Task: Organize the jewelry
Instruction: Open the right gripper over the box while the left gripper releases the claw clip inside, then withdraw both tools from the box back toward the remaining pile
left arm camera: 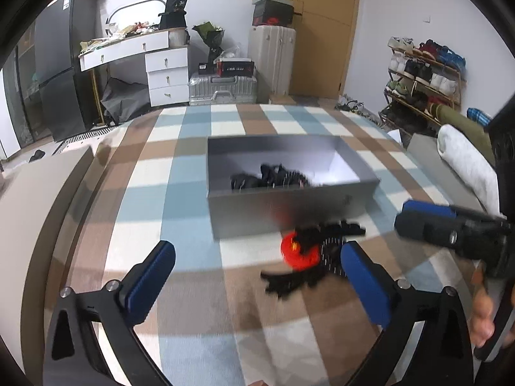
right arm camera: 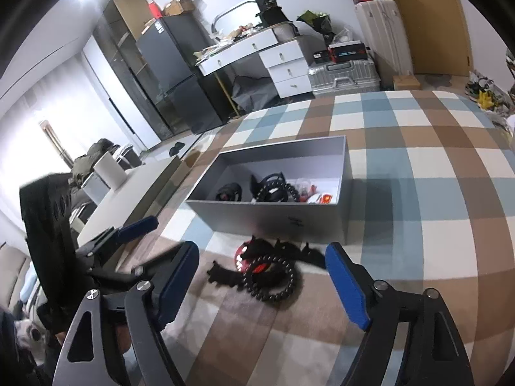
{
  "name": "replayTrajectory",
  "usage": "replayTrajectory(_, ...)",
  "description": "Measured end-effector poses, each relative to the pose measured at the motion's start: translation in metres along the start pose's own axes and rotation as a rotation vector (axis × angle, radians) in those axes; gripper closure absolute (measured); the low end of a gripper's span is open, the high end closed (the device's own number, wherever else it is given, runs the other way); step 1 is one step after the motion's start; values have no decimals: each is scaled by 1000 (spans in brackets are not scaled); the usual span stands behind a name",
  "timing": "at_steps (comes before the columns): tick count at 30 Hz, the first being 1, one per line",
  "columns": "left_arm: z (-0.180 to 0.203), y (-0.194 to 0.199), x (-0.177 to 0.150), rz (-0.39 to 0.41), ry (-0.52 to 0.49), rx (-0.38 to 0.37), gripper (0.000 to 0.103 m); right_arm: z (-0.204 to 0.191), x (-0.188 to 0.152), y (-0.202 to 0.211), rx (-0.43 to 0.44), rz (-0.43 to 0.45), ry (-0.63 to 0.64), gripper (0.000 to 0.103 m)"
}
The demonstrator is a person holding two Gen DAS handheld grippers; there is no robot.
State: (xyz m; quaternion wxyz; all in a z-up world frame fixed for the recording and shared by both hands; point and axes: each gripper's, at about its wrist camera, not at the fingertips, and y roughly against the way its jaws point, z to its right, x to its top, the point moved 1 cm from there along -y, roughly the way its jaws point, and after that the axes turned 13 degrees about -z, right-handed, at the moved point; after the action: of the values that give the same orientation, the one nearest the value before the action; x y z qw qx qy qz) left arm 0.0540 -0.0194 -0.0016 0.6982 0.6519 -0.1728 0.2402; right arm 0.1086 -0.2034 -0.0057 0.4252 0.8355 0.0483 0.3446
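A grey open box (left arm camera: 289, 206) (right arm camera: 273, 218) sits on the checked cloth and holds several dark jewelry pieces (left arm camera: 270, 177) (right arm camera: 267, 189). In front of it lies a heap: a black bead bracelet (right arm camera: 273, 276), black pieces (left arm camera: 302, 280) and a red round piece (left arm camera: 297, 252) (right arm camera: 244, 254). My left gripper (left arm camera: 257, 276) is open and empty, just short of the heap; it also shows in the right wrist view (right arm camera: 135, 228). My right gripper (right arm camera: 262, 280) is open and empty, its jaws either side of the heap; it shows at the right in the left wrist view (left arm camera: 428, 215).
The checked cloth (left arm camera: 180, 173) (right arm camera: 418, 193) covers the work surface. Beyond it stand a white drawer desk (left arm camera: 154, 61), a silver suitcase (left arm camera: 222, 88), a dark fridge (left arm camera: 61, 74) and a shoe rack (left arm camera: 425, 74). A rolled white towel (left arm camera: 466, 160) lies at the right.
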Motion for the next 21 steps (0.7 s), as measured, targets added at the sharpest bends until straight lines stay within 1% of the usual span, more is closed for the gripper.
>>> replayTrajectory(4, -4, 3, -12, -9, 15, -10, 3, -3, -6, -1, 26, -10, -7, 19)
replayTrajectory(6, -6, 5, -16, -3, 21, -24, 2, -4, -7, -4, 17, -28, 0, 19)
replayTrajectory(8, -7, 5, -16, 2, 20, -41, 2, -5, -8, -5, 3, -26, 7, 19)
replayTrajectory(11, -10, 5, -14, 3, 8, 0, 2, -2, -10, -11, -2, -42, -8, 19)
replayTrajectory(12, -12, 4, -15, 3, 16, -3, 2, 0, -10, -13, -11, -50, -11, 19)
replayTrajectory(15, -24, -1, -18, -23, 72, -44, 2, 0, -12, -17, -33, -71, -2, 19)
replayTrajectory(21, -40, -3, -19, -28, 137, -72, 2, -4, -17, -28, -44, -106, 19, 19)
